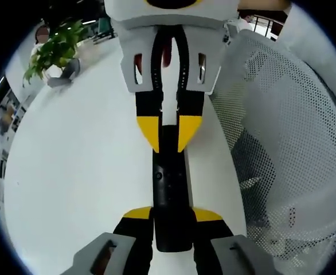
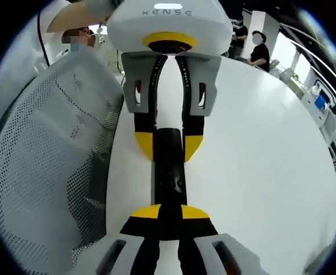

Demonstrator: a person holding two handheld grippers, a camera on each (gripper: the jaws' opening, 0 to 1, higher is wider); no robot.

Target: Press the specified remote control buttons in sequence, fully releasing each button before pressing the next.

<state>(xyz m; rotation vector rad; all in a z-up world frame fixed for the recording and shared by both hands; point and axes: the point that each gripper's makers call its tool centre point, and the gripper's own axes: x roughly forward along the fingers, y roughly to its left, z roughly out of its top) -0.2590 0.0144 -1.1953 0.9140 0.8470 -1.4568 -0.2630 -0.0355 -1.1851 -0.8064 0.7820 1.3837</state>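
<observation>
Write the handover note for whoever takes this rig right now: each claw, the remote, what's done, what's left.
Left claw: shut on the near end of the black remote, as the left gripper view shows.
Right claw: shut on the remote's opposite end; it enters the left gripper view from the top, yellow tips on the remote.
Remote: held between the two claws, over the white table, beside a white mesh chair.
Done: remote gripped at both ends. Whether any button has been pressed cannot be told from these pictures.
Left: the button sequence, one press at a time with a full release between.
</observation>
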